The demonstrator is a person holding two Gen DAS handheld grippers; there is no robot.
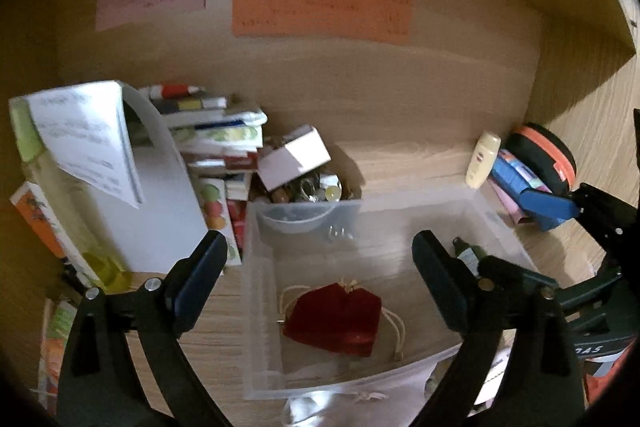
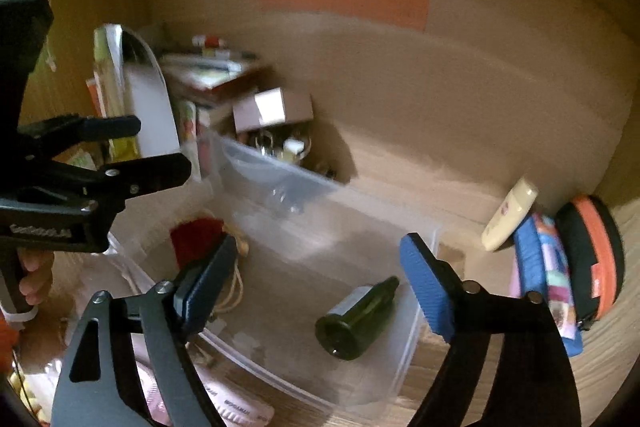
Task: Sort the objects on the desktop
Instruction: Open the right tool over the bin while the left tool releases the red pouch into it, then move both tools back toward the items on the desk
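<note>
Both jaws stand apart, empty, above the clear plastic bin (image 1: 256,307): red pouch (image 1: 334,323) at the left gripper's (image 1: 320,259) 6 o'clock, green bottle (image 2: 356,319) between the right gripper's (image 2: 320,271) fingers.

A clear plastic bin (image 1: 256,307) stands on the wooden worktop (image 1: 400,163). Inside it a dark red drawstring pouch (image 1: 334,321) lies flat near its left side, and a dark green bottle (image 2: 356,319) lies tipped over by its right wall.
</note>
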